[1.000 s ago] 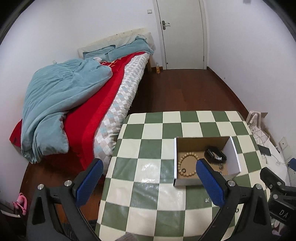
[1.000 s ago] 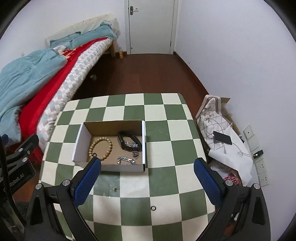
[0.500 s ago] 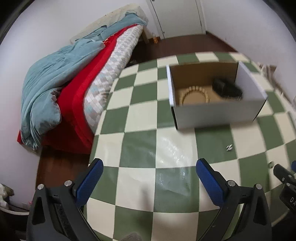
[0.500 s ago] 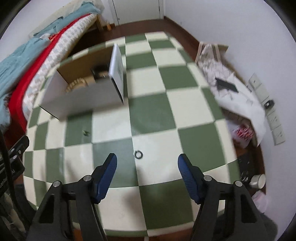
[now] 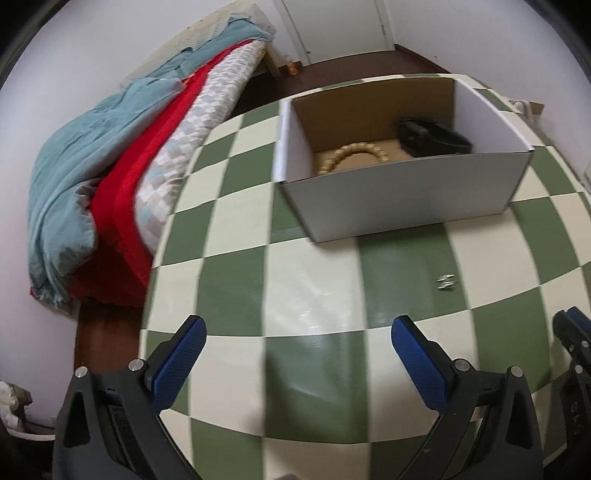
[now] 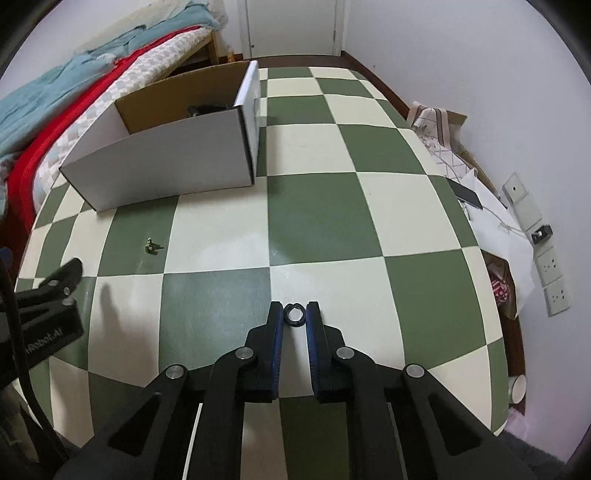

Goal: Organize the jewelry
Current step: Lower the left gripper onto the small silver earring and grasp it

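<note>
A small black ring (image 6: 294,314) lies on the chequered table (image 6: 369,221) between the fingertips of my right gripper (image 6: 294,314). Its jaws are closing, and both blue pads touch the ring's sides. A white cardboard box (image 6: 166,162) stands beyond to the left, holding a wooden bead bracelet (image 5: 349,155) and a black band (image 5: 432,138). A tiny pair of metal earrings (image 5: 445,282) rests on a green square in front of the box. My left gripper (image 5: 297,332) hovers open low over the table, nothing between its fingers.
A bed with a blue quilt and a red blanket (image 5: 122,192) runs along the table's left side. Bags and papers (image 6: 480,192) lie on the floor past the right edge, below wall sockets (image 6: 554,280). A door (image 6: 291,26) is at the far end.
Both grippers have come down close to the tabletop. The right gripper's jaws have gone from wide open to nearly shut around the black ring. The left gripper has stayed open.
</note>
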Tool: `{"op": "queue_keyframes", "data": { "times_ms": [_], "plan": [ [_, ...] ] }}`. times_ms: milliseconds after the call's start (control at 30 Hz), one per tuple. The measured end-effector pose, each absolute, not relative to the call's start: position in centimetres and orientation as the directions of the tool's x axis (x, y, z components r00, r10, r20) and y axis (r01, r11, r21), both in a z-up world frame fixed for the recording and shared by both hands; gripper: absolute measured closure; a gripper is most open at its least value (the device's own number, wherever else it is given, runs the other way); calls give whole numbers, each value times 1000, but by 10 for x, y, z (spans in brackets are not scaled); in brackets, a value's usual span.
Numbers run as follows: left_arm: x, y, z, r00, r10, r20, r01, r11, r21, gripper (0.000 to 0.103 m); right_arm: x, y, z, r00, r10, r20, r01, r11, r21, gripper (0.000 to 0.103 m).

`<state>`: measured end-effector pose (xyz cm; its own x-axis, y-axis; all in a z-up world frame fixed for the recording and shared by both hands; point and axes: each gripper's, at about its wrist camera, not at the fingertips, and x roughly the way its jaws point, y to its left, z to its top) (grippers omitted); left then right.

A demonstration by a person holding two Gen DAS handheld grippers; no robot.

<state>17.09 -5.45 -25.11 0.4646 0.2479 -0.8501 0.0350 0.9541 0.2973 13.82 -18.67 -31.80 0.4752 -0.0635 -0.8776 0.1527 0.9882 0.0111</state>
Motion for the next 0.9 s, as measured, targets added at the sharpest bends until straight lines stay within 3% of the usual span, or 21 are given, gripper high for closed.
{"op": "queue_keyframes", "data": {
  "times_ms": [200,267,433,900],
  "plan": [
    [181,-82,-257,462,169,-871,103,965,242,3,136,-214,-317,469,-60,-881,230,972,56,90],
    [184,-92,-260,458,153,-876,126,964,235,12,137,-220,-317,469,-70,-881,240,970,51,90],
    [190,-107,-268,431,114,-895,166,965,203,45,141,-232,-317,465,-75,-882,269,961,60,90],
    [189,-119,-267,434,4,-901,212,971,107,97,140,-238,-317,462,-75,-884,285,956,68,90]
  ]
}}
